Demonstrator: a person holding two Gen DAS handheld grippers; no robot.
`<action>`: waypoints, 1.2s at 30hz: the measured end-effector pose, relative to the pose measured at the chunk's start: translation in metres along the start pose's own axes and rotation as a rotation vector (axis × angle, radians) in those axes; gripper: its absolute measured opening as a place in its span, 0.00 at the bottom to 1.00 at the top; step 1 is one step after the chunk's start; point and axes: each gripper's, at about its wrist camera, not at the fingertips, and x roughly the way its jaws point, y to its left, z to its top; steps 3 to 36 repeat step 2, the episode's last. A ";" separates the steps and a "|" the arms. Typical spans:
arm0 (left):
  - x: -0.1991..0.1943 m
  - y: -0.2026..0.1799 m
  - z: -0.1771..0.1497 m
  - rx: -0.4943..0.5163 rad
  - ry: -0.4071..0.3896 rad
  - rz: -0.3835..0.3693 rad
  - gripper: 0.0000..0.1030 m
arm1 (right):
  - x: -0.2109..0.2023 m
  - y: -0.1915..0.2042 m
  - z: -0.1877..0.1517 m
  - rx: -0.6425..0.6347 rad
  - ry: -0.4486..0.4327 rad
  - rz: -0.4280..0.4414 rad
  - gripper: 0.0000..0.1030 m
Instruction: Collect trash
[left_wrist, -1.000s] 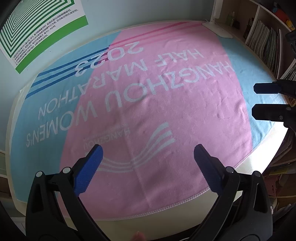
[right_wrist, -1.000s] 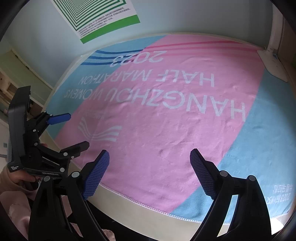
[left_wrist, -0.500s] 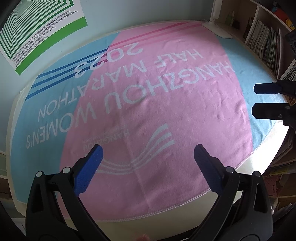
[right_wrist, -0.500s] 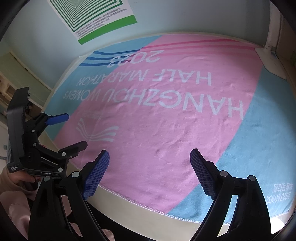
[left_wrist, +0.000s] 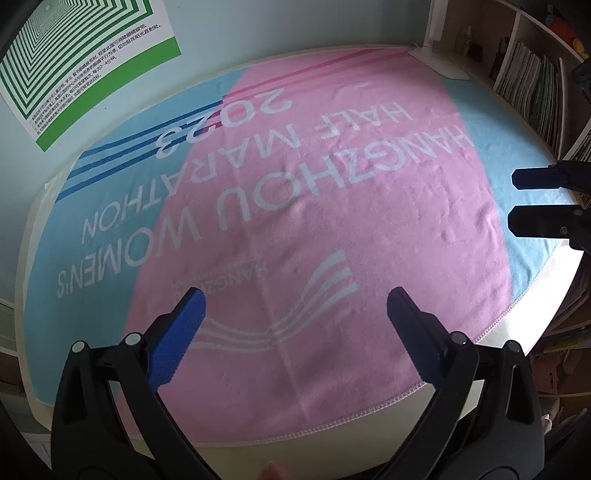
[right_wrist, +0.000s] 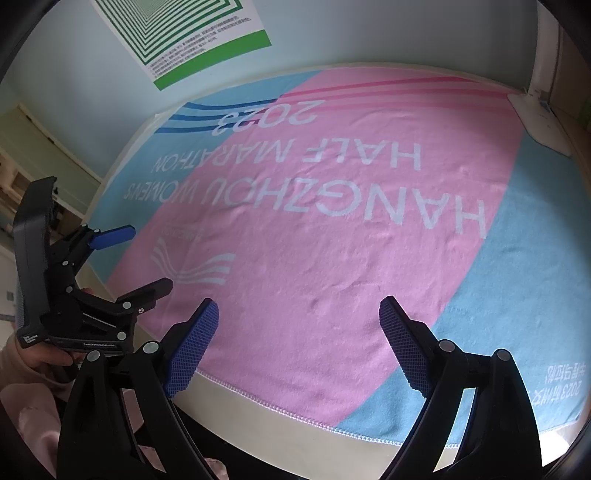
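Scanning: no trash shows in either wrist view, so its bearing from the jaws and its long axis can't be told.
towel: pink and blue towel (left_wrist: 332, 206) printed "HANGZHOU WOMEN'S HALF MARATHON 2023" covers nearly the whole table (right_wrist: 236, 397); flat, light wrinkles, nothing lying on it.
table: pale rim shows only along the near edge, beyond the towel's stitched hem.
poster: green-striped poster (left_wrist: 74, 62) on the wall behind the far left of the table.
shelf: shelf (left_wrist: 528, 85) with books upright, right of the table.
lamp base: white lamp base (right_wrist: 539, 122) at the far right corner, resting on the towel's edge.
left gripper: left gripper (left_wrist: 295, 308) hangs over the near left part of the towel, jaws spread wide, nothing between them.
right gripper: right gripper (right_wrist: 299, 319) hangs over the near right part, jaws spread wide too, holding nothing.
nearer arm: can't judge without a target; the two sit side by side at the near edge.
view gap: the left view alone shows the shelf, and catches the right gripper side-on at its right edge; the right view alone shows the towel's blue right corner with small print, the hand (right_wrist: 40, 356) on the left gripper, and cabinet doors (right_wrist: 33, 155) at left.
next (judgement): trash likely lies off the table; both need to look elsewhere before any grasp.
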 end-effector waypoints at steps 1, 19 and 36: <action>0.000 0.000 0.000 0.000 0.003 -0.006 0.93 | 0.001 0.000 0.000 0.001 0.001 -0.002 0.86; 0.000 0.000 0.000 0.000 0.005 -0.009 0.93 | 0.001 0.001 0.000 0.001 0.001 -0.003 0.86; 0.000 0.000 0.000 0.000 0.005 -0.009 0.93 | 0.001 0.001 0.000 0.001 0.001 -0.003 0.86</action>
